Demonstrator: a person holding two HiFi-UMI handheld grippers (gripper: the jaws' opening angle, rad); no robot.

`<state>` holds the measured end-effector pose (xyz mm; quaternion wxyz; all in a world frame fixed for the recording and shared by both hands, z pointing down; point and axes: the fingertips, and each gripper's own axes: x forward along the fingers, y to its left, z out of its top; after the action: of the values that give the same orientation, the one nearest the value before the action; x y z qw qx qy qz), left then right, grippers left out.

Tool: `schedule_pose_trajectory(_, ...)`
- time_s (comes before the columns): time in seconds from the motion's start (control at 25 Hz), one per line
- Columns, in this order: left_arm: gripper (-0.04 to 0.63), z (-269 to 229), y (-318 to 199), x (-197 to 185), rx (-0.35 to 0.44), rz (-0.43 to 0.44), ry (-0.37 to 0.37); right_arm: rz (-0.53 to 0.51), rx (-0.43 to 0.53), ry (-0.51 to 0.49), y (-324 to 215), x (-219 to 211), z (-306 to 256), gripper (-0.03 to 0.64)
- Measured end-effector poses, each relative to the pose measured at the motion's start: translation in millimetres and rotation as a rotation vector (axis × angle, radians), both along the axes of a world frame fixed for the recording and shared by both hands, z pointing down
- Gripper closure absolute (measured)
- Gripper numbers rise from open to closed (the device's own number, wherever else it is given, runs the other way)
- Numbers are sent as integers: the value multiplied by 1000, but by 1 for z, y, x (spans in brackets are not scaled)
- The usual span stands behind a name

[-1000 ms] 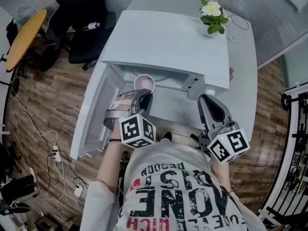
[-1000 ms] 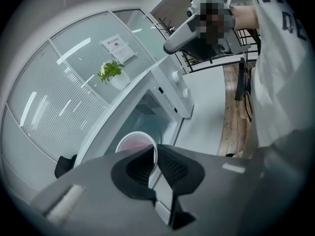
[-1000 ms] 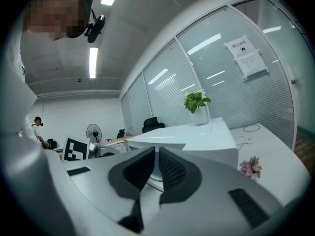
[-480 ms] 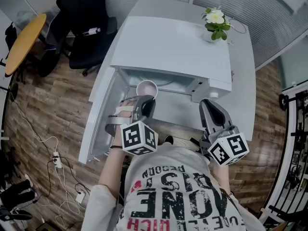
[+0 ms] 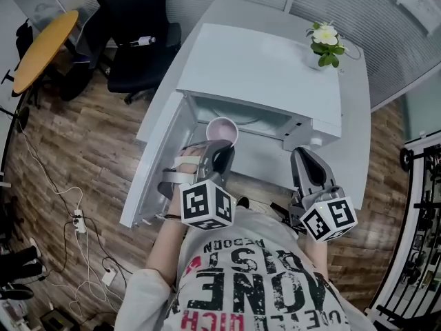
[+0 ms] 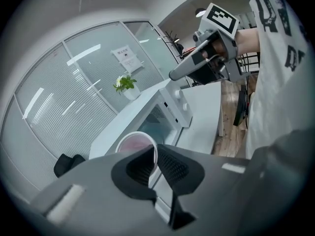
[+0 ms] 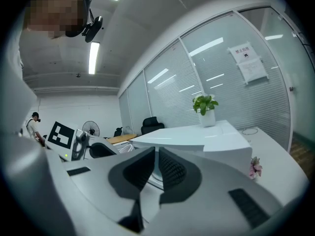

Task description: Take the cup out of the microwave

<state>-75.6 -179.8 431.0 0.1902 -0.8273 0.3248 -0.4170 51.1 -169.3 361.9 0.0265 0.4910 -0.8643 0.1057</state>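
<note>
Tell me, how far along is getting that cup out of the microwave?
Done: the door of the microwave stands open. In hand: the left tongs pinch the pink cup by its rim, holding it at the oven's mouth. Left: carry it clear and set it down. The right tongs are empty.

The person wears a light grey T-shirt with black and red lettering, and the grey left gripper and right gripper each bear a black-and-white marker cube.

Bright, even indoor light, glaring ceiling tubes, strong fisheye edges, dark corners
</note>
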Motion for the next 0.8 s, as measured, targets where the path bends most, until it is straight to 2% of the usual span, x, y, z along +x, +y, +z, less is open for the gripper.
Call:
schedule_pose_trajectory(0.48, 561, 1, 14, -12, -9, 23, 9, -4, 0, -10, 1, -23, 1, 583)
schedule_pose_trajectory(0.8, 563, -2, 27, -13, -19, 59, 74, 13, -4, -19, 11, -29, 3, 583)
